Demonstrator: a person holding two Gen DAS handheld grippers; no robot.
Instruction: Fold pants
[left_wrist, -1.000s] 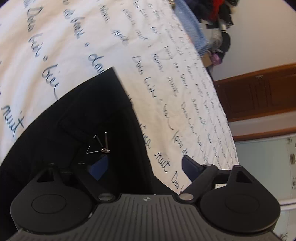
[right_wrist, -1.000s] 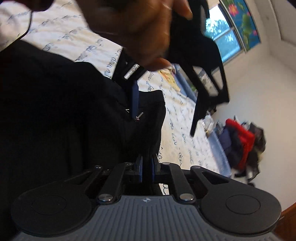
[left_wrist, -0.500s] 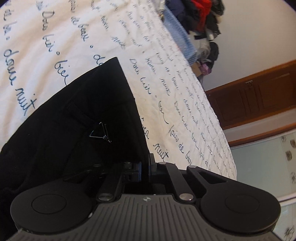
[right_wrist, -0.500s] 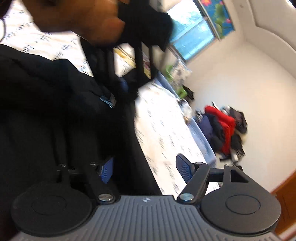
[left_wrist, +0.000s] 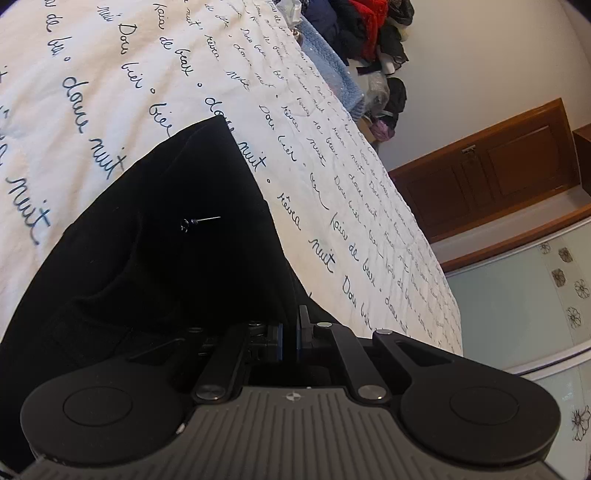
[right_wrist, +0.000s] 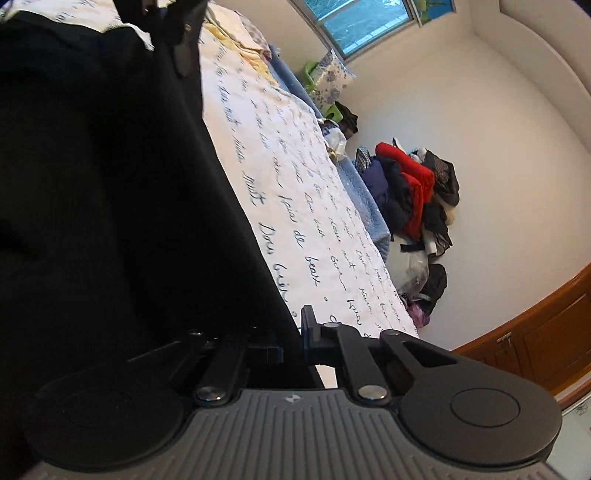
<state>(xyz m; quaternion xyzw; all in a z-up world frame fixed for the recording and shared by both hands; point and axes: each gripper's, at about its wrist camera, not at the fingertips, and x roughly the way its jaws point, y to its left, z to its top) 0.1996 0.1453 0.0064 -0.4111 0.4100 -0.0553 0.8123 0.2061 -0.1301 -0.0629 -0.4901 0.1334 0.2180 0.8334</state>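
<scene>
Holding the black pants (left_wrist: 155, 258) by one edge with each tool keeps that edge straight, so the cloth can be carried over as a clean fold. The left tool (left_wrist: 289, 341) has its jaws closed narrow on the fabric edge; the right tool (right_wrist: 293, 341) has just been closing, and the dark cloth passes between its jaws too. The pants lie on the bed cover (left_wrist: 332, 184) with handwriting print, near its side, and a small metal clasp (left_wrist: 197, 221) faces up
</scene>
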